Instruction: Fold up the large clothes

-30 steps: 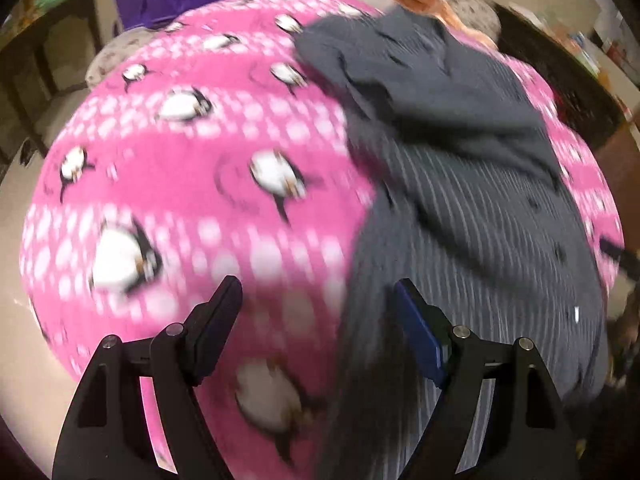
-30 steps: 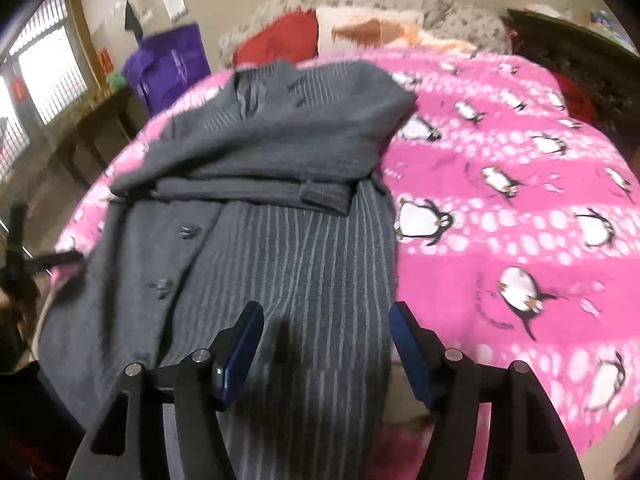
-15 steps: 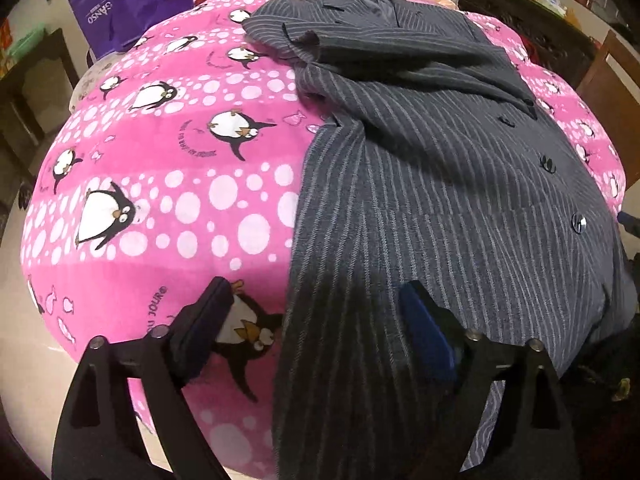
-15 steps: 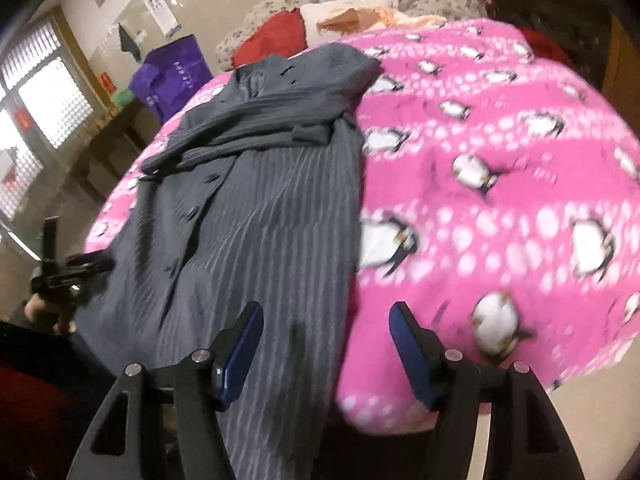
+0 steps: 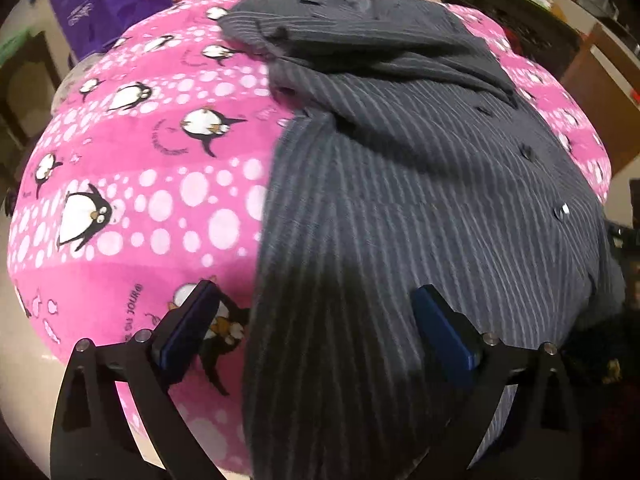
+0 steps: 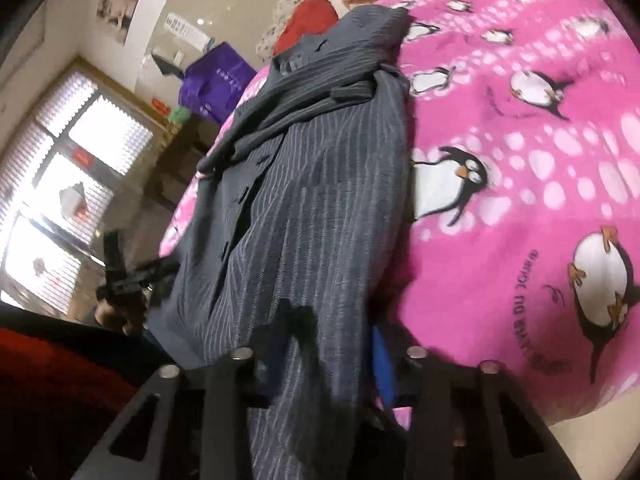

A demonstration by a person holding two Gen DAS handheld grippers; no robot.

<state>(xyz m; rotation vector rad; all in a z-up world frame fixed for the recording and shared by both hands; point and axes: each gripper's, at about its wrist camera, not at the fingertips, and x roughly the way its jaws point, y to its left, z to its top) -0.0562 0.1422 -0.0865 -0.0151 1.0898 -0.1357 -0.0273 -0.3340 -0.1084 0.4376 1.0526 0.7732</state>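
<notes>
A long grey pinstriped coat (image 5: 400,200) lies buttoned along a bed covered by a pink penguin blanket (image 5: 160,160); its sleeves are folded across the chest. The coat's hem hangs over the near edge. My left gripper (image 5: 316,328) is open, just above the coat's lower left edge. My right gripper (image 6: 320,364) is shut on the coat's hem (image 6: 320,340) at the lower right corner; the cloth covers its pads. The coat (image 6: 304,184) and blanket (image 6: 520,160) also show in the right wrist view, as does the left gripper (image 6: 120,276) far at the left.
A purple bag (image 5: 108,4) stands beyond the bed's far left corner, with a dark table (image 5: 24,76) beside it. Pillows (image 6: 316,12) lie at the head. A dark cabinet (image 5: 532,12) stands at the right. A bright window (image 6: 60,200) is at the left.
My right gripper has dropped to the hem and closed on it. My left gripper has moved in closer over the coat's lower left edge, still open.
</notes>
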